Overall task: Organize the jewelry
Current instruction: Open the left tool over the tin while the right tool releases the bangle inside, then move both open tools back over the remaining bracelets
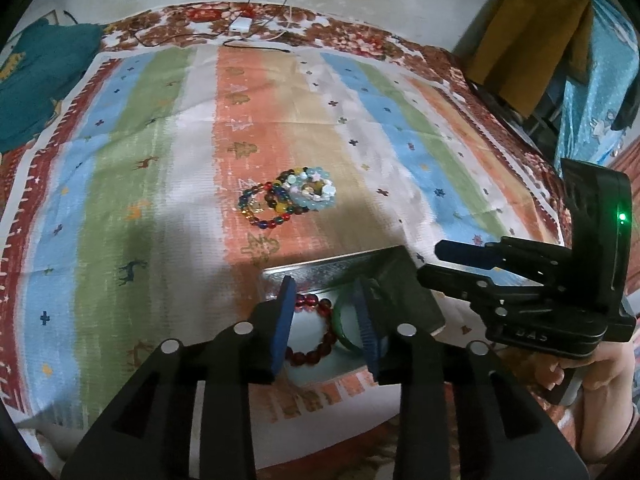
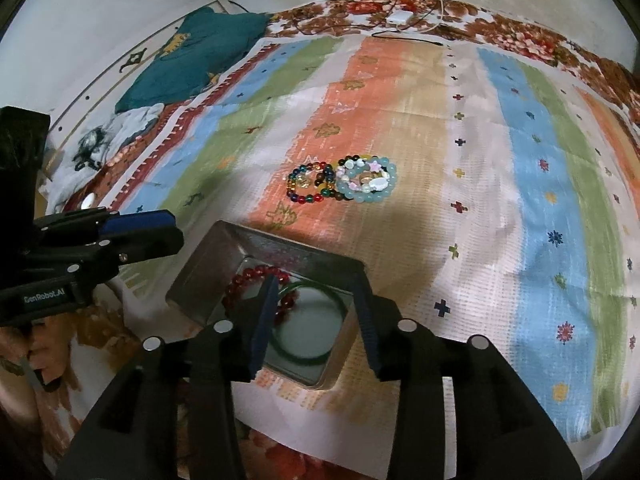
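Right under our left gripper (image 1: 326, 322) sits the metal tin (image 1: 320, 270), and we can see the dark red bead bracelet (image 1: 312, 354) lying on its floor, just between and below the blue fingers (image 1: 282, 328). Jaws on that one stand partly apart with nothing pinched in them, pads clear of the beads. Our right gripper (image 2: 314, 322) hangs over the same tin (image 2: 208, 264), also partly apart and gripping nothing; the green bangle (image 2: 308, 356) lies flat in the tin directly beneath its gap, with the red beads (image 2: 256, 274) touching the bangle on the claw's left side. Beyond both claws, further out on the striped cloth (image 1: 132, 168), we've got the rest of the pile: a multicolour glass bead bracelet (image 2: 306, 186) and a pale blue bead bracelet (image 2: 370, 182) bunched together and overlapping, well apart from the tin. From the left view the right gripper's body shows off to the claw's right with a hand (image 1: 576, 368) around its handle. A teal cushion (image 2: 196, 60) sits at the far left edge of the bed.
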`<state>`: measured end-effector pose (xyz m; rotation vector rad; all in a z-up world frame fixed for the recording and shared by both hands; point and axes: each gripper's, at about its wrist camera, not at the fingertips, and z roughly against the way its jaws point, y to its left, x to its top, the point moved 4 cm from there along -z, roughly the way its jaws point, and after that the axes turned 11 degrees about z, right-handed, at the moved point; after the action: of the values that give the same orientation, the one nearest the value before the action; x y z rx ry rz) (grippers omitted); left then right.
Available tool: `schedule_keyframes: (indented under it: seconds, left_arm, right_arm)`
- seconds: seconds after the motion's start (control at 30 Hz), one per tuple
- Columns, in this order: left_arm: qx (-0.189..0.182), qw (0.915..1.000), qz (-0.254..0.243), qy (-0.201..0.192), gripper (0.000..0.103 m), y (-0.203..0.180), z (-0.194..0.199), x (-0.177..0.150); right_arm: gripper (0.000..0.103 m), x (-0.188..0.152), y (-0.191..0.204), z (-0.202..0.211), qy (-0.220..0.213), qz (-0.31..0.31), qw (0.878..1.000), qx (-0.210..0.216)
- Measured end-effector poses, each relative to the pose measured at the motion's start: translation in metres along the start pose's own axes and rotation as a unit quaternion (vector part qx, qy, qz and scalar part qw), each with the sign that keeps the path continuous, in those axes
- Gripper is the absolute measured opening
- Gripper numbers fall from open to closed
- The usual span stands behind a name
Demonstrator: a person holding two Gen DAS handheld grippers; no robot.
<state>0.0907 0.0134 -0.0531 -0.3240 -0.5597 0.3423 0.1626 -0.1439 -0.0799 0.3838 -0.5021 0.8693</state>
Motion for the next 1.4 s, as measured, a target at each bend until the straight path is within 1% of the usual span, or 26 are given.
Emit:
schedule_keyframes:
  seconds: [0.03, 0.13, 0.17, 0.23, 0.3, 0.37, 0.43, 0.5, 0.7, 0.97, 1.17, 1.4]
  left_arm:
    - [0.002, 1.0000, 0.001, 0.000, 0.037, 0.001, -0.001, 0.001]
    - [0.013, 0.9999, 0.008, 0.001, 0.043, 0.006, -0.004, 0.006]
    - [0.017, 0.9998, 0.012, 0.003, 0.044, 0.008, -0.006, 0.009]
    - [0.021, 0.9996, 0.018, 0.005, 0.046, 0.012, -0.010, 0.014]
    - [0.028, 0.9993, 0.026, 0.006, 0.047, 0.017, -0.013, 0.022]
    - [0.034, 0.9989, 0.031, 0.006, 0.049, 0.021, -0.015, 0.028]
    - [0.037, 0.9986, 0.037, 0.007, 0.054, 0.025, -0.018, 0.033]
    - [0.041, 0.9984, 0.037, 0.010, 0.056, 0.026, -0.020, 0.036]
    - [0.054, 0.9979, 0.028, 0.022, 0.057, 0.028, -0.032, 0.045]
    - [0.066, 0.9965, 0.039, 0.034, 0.057, 0.038, -0.052, 0.066]
    - [0.075, 0.9952, 0.038, 0.051, 0.057, 0.041, -0.068, 0.074]
    - [0.080, 0.9944, 0.038, 0.058, 0.057, 0.043, -0.078, 0.082]
  right_arm:
    - [0.045, 0.001, -0.002, 0.000, 0.000, -0.003, 1.000, -0.003]
    - [0.049, 0.004, -0.007, -0.002, 0.002, -0.008, 1.000, -0.008]
    - [0.052, 0.005, -0.008, -0.003, 0.002, -0.010, 1.000, -0.008]
    - [0.052, 0.007, -0.011, -0.005, 0.003, -0.016, 1.000, -0.005]
    - [0.060, 0.009, -0.014, -0.006, 0.003, -0.020, 1.000, -0.005]
    - [0.061, 0.011, -0.015, -0.007, 0.003, -0.022, 1.000, -0.006]
    - [0.064, 0.014, -0.017, -0.008, 0.003, -0.024, 1.000, -0.008]
    - [0.068, 0.018, -0.019, -0.010, 0.004, -0.024, 1.000, -0.012]
    - [0.068, 0.034, -0.028, -0.019, 0.005, -0.032, 0.999, -0.006]
    - [0.068, 0.054, -0.042, -0.037, 0.015, -0.036, 0.999, -0.013]
    - [0.068, 0.064, -0.053, -0.048, 0.022, -0.046, 0.999, -0.012]
    - [0.068, 0.070, -0.062, -0.060, 0.032, -0.054, 0.998, -0.012]
